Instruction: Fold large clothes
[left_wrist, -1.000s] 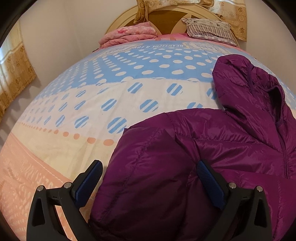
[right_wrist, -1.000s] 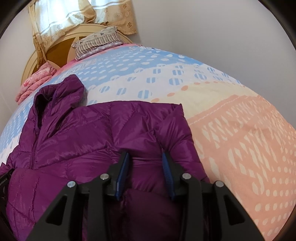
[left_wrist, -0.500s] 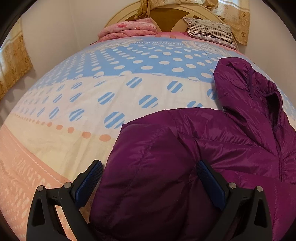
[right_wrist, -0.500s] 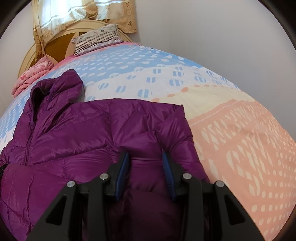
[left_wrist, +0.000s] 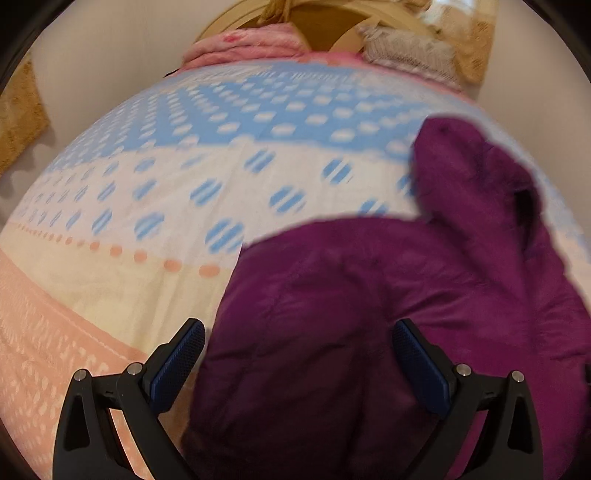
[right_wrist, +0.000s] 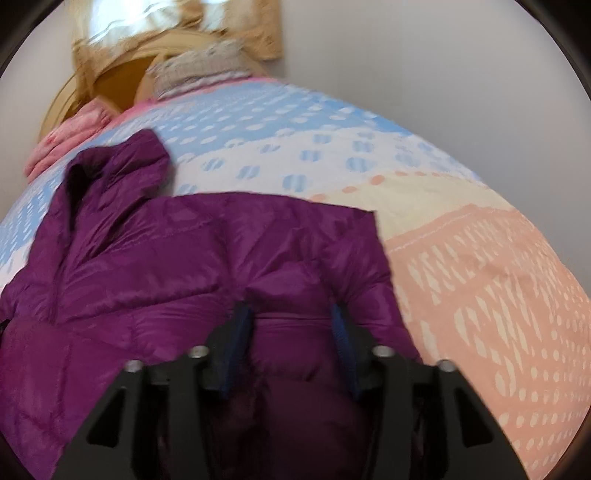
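A purple puffer jacket (right_wrist: 155, 280) lies spread on a bed (left_wrist: 155, 192) with a dotted sheet, both sleeves already turned in over its body. The right hand-held gripper (right_wrist: 291, 325) is opening around a puffed fold, and the left hand-held gripper (left_wrist: 295, 354) stands wide open above the other sleeve. Once released, the springy, slippery padding could loft and undo the folds.

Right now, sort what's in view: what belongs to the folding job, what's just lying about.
Job:
purple jacket
left gripper
right gripper, jaws opening around the jacket

Lying about:
pink folded bedding
striped pillow
bedspread
curtain
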